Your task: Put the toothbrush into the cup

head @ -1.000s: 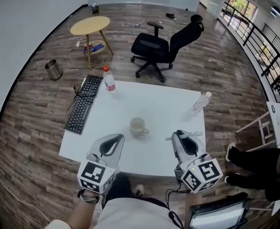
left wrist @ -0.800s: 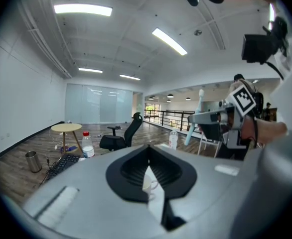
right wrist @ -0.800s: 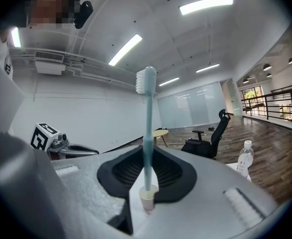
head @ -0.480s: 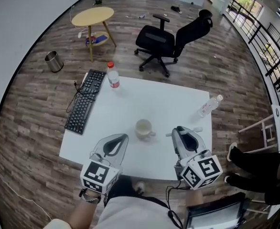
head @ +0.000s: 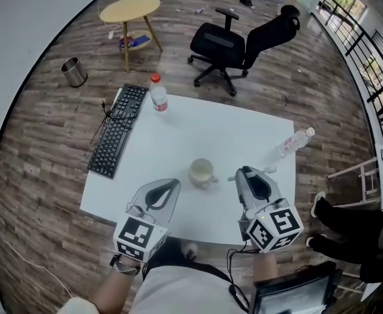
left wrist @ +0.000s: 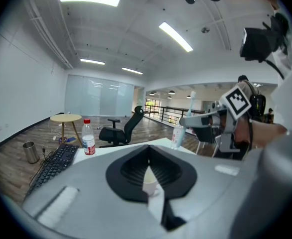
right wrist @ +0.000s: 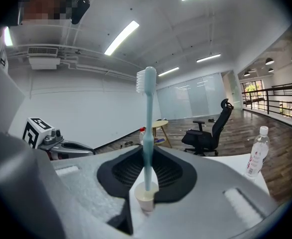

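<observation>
Since a second ago the white table [head: 244, 129] and the cream cup [head: 202, 173] have drifted toward the lower right of the head view, so the cup now sits nearer the right gripper [head: 245, 173], just left of it but apart. That gripper's jaws are clamped on the toothbrush [right wrist: 148, 133], held upright: a slim pale-blue handle with white bristles [right wrist: 146, 79] on top. The left gripper [head: 173, 183], at the cup's lower left, has its jaws closed on nothing.

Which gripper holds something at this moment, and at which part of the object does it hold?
The right gripper holds the toothbrush by its handle; the left gripper is shut and empty.
</observation>
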`<act>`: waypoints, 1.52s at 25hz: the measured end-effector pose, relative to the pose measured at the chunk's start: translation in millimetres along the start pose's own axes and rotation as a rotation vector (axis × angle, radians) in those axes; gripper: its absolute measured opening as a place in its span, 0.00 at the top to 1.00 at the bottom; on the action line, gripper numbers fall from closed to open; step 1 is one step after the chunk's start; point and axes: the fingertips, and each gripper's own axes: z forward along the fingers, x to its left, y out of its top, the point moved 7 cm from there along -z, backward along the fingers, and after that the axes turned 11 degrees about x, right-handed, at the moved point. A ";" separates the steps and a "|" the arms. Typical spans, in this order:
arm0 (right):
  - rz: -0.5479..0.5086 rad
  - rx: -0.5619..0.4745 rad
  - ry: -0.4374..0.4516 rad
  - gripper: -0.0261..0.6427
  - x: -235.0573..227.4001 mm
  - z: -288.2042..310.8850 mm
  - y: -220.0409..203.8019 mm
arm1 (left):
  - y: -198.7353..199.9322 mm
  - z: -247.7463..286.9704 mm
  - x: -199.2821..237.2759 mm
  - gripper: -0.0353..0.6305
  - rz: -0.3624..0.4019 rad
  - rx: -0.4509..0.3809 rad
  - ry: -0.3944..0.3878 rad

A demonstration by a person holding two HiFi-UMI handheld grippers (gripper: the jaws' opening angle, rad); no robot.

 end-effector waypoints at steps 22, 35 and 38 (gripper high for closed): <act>0.016 0.073 0.050 0.88 7.5 44.0 -14.2 | -19.9 16.5 3.8 0.94 -0.072 0.068 -0.020; 0.055 0.117 0.104 0.88 12.9 75.9 -24.0 | -28.5 33.3 21.6 0.94 -0.083 0.106 -0.016; 0.068 0.141 0.112 0.88 11.1 82.4 -30.9 | -31.2 31.9 22.5 0.94 -0.089 0.114 -0.010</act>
